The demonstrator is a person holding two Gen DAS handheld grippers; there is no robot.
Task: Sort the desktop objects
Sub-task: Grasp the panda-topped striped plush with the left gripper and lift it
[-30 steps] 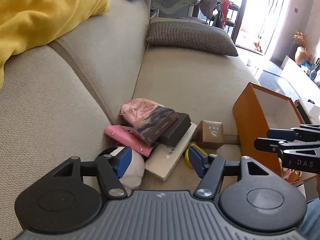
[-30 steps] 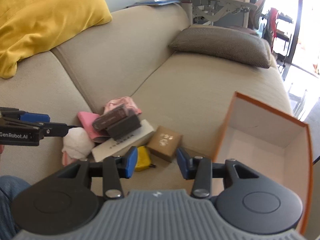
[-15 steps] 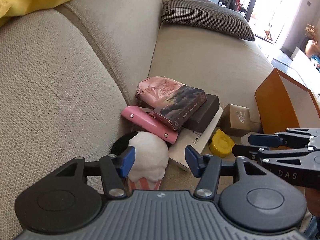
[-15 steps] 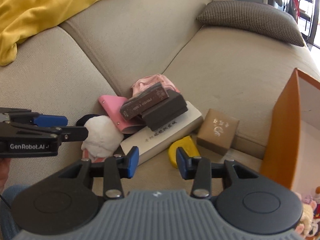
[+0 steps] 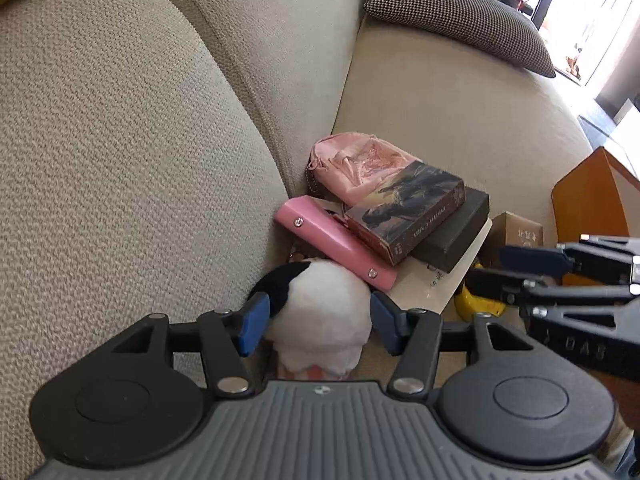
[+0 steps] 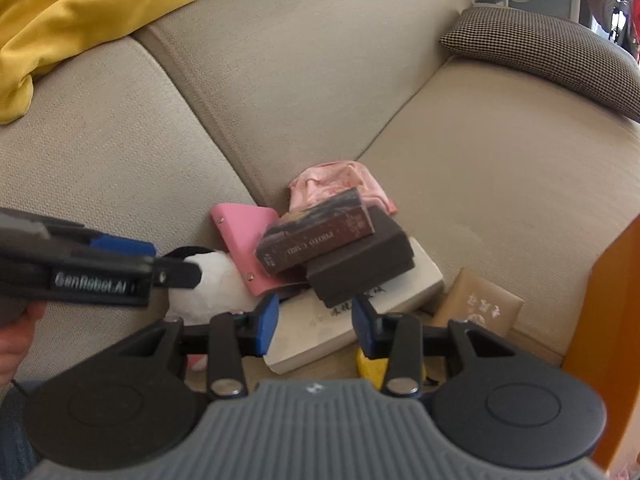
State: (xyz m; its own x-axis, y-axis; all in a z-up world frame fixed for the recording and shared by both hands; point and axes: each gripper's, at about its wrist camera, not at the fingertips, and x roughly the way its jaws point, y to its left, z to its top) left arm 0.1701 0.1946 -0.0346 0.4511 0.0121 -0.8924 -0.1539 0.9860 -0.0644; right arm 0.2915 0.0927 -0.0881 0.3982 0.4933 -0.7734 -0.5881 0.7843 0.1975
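Left wrist view: my left gripper [image 5: 318, 322] fingers spread wide, white plush toy [image 5: 324, 320] between them, untouched. My right gripper [image 6: 314, 326] fingers open, empty, above the white book [image 6: 360, 320].

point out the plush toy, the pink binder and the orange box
plush toy [image 5: 324, 312], left wrist view, on its white fluffy body between the open fingers
pink binder [image 5: 332, 236], left wrist view, on its flat pink cover
orange box [image 5: 588, 212], left wrist view, on its orange outer wall
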